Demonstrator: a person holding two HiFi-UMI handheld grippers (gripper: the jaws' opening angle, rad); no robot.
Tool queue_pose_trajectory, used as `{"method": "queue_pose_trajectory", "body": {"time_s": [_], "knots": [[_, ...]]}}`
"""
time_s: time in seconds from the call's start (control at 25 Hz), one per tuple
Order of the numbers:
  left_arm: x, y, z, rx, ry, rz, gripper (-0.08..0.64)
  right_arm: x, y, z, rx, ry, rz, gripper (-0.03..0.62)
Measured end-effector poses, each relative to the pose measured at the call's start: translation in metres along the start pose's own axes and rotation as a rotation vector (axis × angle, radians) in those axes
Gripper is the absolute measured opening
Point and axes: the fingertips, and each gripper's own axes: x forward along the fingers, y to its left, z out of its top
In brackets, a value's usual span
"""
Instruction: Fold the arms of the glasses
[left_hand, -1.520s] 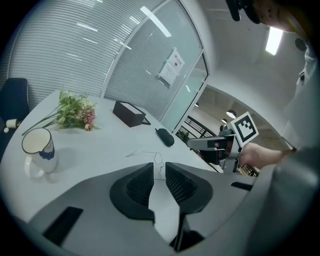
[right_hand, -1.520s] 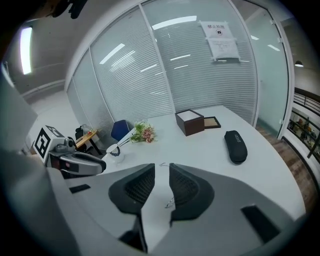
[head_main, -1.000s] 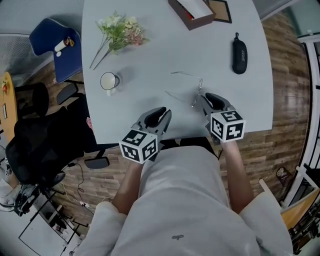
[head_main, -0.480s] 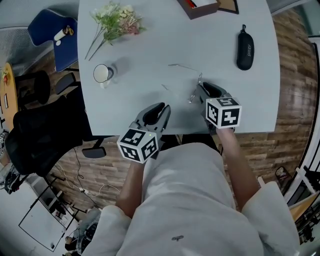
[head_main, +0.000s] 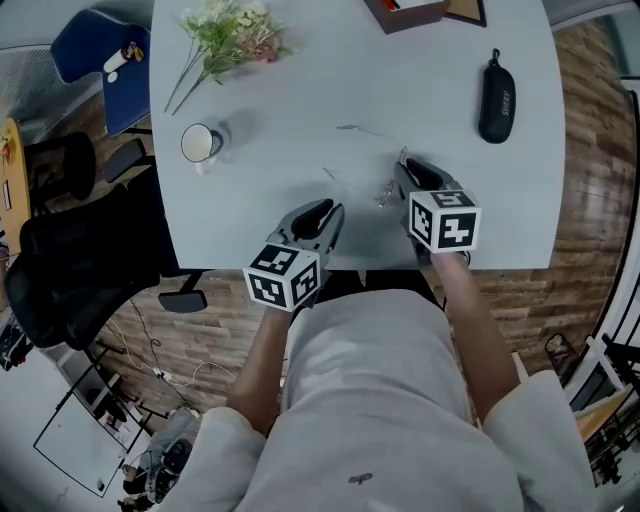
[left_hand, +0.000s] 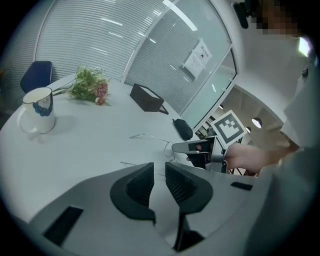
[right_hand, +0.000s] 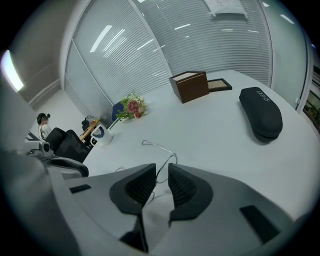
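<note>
While its jaws have just been closing, the right gripper (right_hand: 161, 174) shows a narrow gap, with the thin frame of the glasses (right_hand: 158, 147) between them, at mid-frame on the table (head_main: 300, 90). The left gripper (left_hand: 159, 172) is slightly apart and empty. The contents of the brown box (head_main: 405, 12) at the top edge are unclear.

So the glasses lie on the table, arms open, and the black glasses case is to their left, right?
No, the black glasses case lies to the right of the glasses, as the head view shows; they do lie on the table, arms open.
</note>
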Motion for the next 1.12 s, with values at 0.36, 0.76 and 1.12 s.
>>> {"method": "queue_pose_trajectory", "body": {"time_s": [0.36, 0.76, 1.12], "knots": [[0.009, 0.002, -0.002, -0.032, -0.013, -0.001, 0.08, 0.005, 0.003, 0.002, -0.018, 0.01, 0.011, 0.062], [0.012, 0.017, -0.021, -0.07, 0.022, 0.045, 0.08, 0.007, 0.004, 0.008, -0.023, 0.011, 0.034, 0.044], [0.03, 0.025, -0.044, -0.052, 0.095, 0.069, 0.075, 0.01, 0.004, 0.014, -0.028, 0.013, 0.04, 0.034]]}}
